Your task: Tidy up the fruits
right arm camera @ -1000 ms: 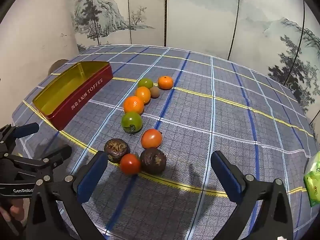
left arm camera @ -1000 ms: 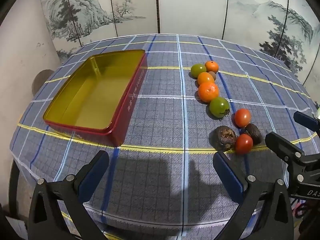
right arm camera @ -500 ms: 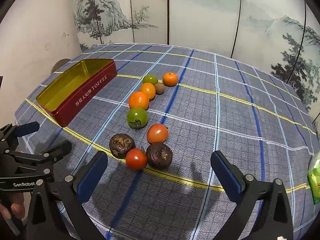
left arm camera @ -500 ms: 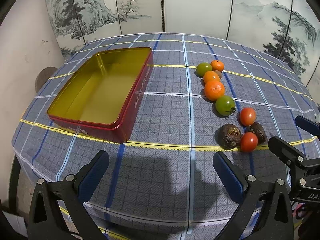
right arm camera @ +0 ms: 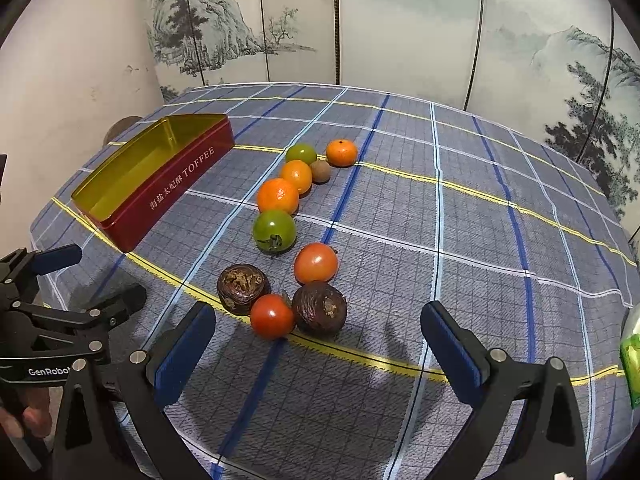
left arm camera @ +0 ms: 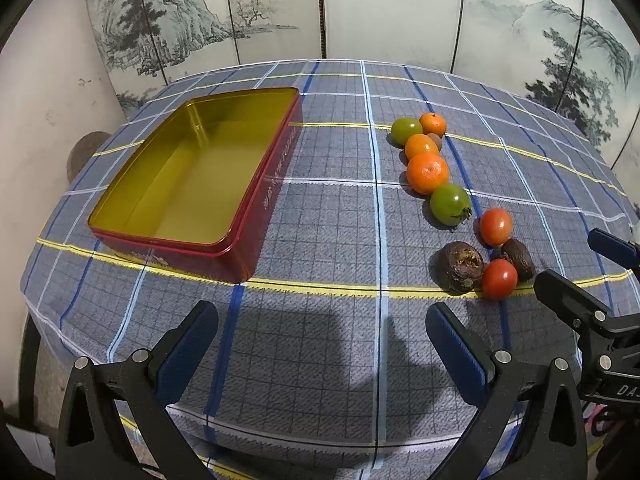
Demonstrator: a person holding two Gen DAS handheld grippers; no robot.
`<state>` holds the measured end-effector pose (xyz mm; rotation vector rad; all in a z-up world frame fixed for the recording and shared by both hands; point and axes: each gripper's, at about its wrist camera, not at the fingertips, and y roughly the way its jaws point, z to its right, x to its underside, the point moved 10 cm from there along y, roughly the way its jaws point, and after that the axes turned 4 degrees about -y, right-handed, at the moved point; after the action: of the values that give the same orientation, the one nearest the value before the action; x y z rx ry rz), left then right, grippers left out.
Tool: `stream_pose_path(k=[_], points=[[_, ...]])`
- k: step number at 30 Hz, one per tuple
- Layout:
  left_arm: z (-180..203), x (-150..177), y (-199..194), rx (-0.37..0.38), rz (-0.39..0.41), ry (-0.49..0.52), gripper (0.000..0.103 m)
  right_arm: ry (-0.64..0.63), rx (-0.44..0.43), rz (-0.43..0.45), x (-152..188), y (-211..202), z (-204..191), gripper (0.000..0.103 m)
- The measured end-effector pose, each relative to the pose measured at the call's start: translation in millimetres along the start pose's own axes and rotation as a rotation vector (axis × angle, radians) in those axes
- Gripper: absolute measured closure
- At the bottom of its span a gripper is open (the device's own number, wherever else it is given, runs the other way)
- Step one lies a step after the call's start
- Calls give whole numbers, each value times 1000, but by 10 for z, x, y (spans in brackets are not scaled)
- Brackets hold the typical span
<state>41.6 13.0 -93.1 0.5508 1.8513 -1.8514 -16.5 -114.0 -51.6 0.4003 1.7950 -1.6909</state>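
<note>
Inspector: Fruit lies in a loose line on the checked surface, none of it in the tin. Far end: a green tomato, a small orange and a brown kiwi-like fruit.

Clerk: And toward the near end?

Inspector: Two more oranges, touching, then a larger green tomato and a red tomato. Nearest, a second red tomato sits between two dark wrinkled fruits and touches both.

Clerk: The tin?

Inspector: Red outside, gold inside, open, nothing in it. It stands well to the left of the fruit.

Clerk: State of the tongs?

Inspector: Left tongs are spread wide above the near edge, gripping nothing. Right tongs are likewise spread, hanging just short of the nearest cluster. A person's fingers show at the left handle.
</note>
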Motion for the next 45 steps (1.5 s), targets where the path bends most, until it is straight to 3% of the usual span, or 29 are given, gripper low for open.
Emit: stream_pose_path(k=[25, 36, 41, 45], points=[[-19, 26, 30, 2, -6, -4, 0, -6, -22, -17, 38, 37, -65, 11], [-20, 67, 52, 5, -13, -2, 0, 1, -34, -38, 91, 94, -44, 25], [3, 67, 58, 7, -17, 3, 0, 18, -43, -52, 130, 127, 16, 35], [24, 65, 74, 9, -21, 8, 0, 29, -41, -67, 156, 174, 77, 37]])
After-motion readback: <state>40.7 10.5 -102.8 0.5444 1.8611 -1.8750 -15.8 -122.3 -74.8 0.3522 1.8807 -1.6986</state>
